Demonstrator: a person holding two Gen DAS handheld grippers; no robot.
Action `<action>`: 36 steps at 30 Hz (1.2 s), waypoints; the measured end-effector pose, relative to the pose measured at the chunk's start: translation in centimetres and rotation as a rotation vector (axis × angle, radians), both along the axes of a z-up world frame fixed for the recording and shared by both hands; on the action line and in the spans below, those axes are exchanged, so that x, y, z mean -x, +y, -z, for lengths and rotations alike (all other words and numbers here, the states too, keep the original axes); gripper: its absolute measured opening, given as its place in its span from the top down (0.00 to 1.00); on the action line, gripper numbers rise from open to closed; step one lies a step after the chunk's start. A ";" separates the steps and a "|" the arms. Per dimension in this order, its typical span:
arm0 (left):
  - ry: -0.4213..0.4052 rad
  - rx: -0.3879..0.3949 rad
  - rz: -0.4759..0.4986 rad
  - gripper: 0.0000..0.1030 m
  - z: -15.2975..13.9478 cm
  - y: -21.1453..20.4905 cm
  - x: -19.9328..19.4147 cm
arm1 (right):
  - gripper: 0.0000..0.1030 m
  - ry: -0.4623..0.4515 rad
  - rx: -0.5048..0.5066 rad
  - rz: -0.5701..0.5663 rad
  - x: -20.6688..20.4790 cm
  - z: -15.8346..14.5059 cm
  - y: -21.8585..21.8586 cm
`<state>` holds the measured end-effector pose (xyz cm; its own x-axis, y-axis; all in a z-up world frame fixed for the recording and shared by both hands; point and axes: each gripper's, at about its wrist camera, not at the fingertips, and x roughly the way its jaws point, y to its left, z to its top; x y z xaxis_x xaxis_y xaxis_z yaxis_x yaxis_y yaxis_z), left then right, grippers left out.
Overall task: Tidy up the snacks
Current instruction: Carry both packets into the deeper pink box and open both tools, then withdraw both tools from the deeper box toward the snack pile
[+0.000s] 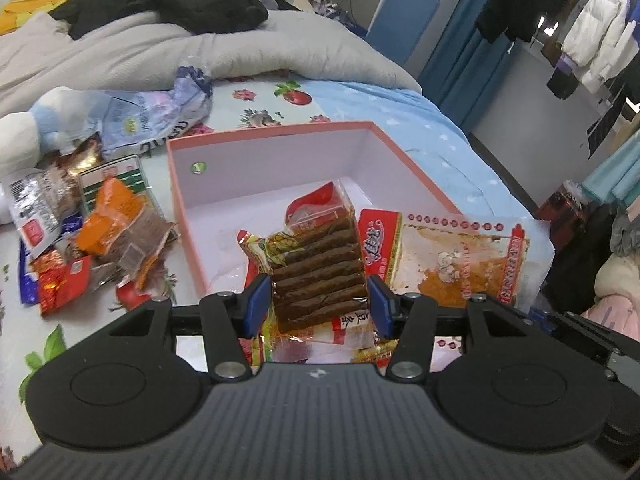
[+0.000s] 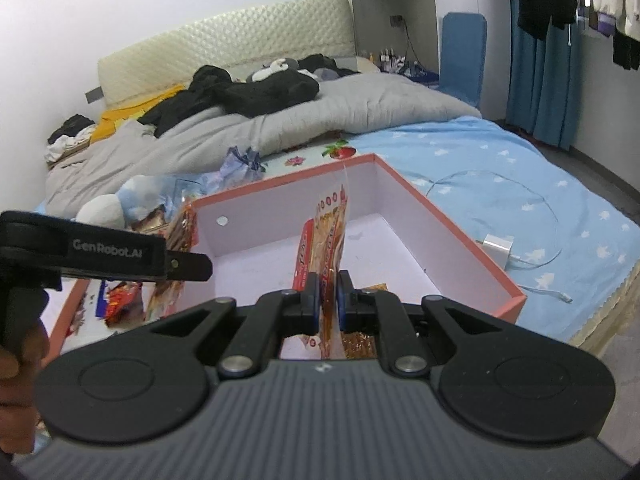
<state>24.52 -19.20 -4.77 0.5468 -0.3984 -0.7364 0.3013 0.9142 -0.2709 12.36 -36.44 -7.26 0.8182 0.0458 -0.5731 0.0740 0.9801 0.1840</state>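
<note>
The packet of brown sticks [image 1: 320,268] is held between the two blue pads of the left gripper [image 1: 319,304], which is closed on its two sides. The packet is clear, with a red label at its far end, and it hangs over the near part of the pink box [image 1: 264,130]. The box stands open on the bed and its inside is white. Under the packet, other wrappers in yellow and red show on the box floor, close to the near wall.

The flat orange packet [image 1: 460,256] is just to the right of the brown sticks, over the right near corner of the box. The right gripper [image 2: 329,294] is closed on it, with the pads pressed on both faces of the thin packet [image 2: 332,232], so that it stands on edge and points into the box [image 2: 472,256].

To the left of the box, outside it, a pile of snacks [image 1: 104,232] lies on the sheet, with orange, red and silver wrappers. Behind the pile there are a crumpled blue bag [image 1: 160,112] and a white and blue soft toy [image 1: 32,128]. On the blue sheet with stars [image 2: 520,168], to the right of the box, a white charger [image 2: 498,246] lies with its cable. A grey blanket [image 2: 280,120] with black clothes [image 2: 256,88] on it covers the far part of the bed.
</note>
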 end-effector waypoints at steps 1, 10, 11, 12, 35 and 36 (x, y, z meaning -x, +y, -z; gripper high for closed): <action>0.002 -0.005 0.005 0.44 0.2 -0.3 -0.4 | 0.88 0.004 0.000 0.000 -0.4 0.2 0.0; 0.035 -0.052 0.018 0.44 2.7 -1.6 -4.3 | 0.88 0.041 0.018 0.001 -3.6 2.4 -0.6; 0.038 -0.046 0.017 0.44 2.8 -1.5 -4.5 | 0.88 0.049 0.008 -0.002 -3.8 2.5 -0.7; 0.037 -0.039 0.016 0.43 2.8 -1.4 -4.5 | 0.87 0.054 -0.007 -0.006 -3.9 2.6 -0.7; -0.139 -0.002 -0.069 0.28 -5.5 5.1 6.3 | 0.50 -0.042 -0.037 -0.040 3.5 -2.2 2.4; -0.160 -0.010 -0.079 0.28 -6.1 5.6 7.6 | 0.50 -0.048 -0.047 -0.050 4.0 -2.4 2.6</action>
<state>16.96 -13.55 1.32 0.6865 -0.3425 -0.6414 0.2671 0.9392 -0.2157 8.32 -33.83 -4.83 0.8407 0.1131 -0.5296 0.0151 0.9727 0.2316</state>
